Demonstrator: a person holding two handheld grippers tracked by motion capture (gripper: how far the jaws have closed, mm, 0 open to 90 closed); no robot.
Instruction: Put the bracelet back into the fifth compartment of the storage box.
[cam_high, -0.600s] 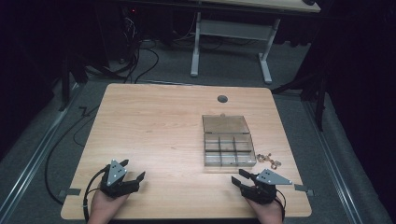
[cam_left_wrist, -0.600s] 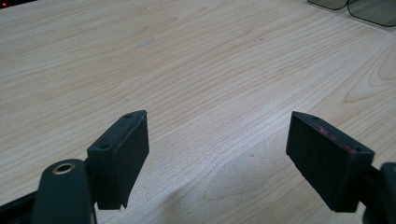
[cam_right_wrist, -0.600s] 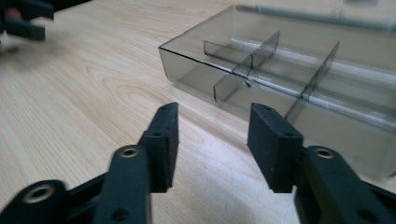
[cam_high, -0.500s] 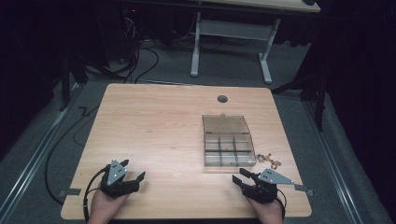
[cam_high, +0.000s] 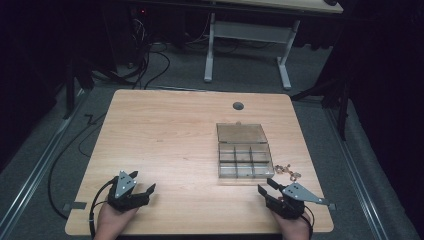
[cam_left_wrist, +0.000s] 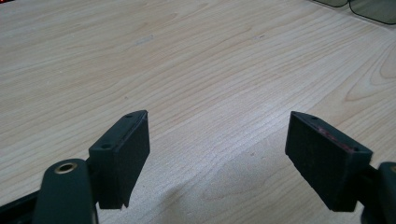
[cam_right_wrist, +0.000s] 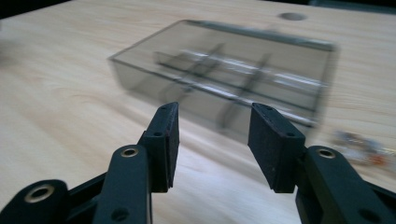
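Right tongs (cam_high: 266, 188) edged toward box (cam_high: 243, 151), lengthwise front-to-back.

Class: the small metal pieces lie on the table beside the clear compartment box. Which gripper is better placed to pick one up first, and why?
Probably the right gripper: open, close to the small metal pieces beside the compartment box. The left gripper, also open, sits far across the table.

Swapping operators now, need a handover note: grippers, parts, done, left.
Left gripper: open, empty, over bare table at the near left.
Right gripper: open, empty, near right, pointing at the clear compartment box.
Box lies open, lid flat behind it; compartments look empty.
Small metal parts lie loose on the table just right of the box.
Done: nothing picked.
Left: probably sorting the parts into the box.
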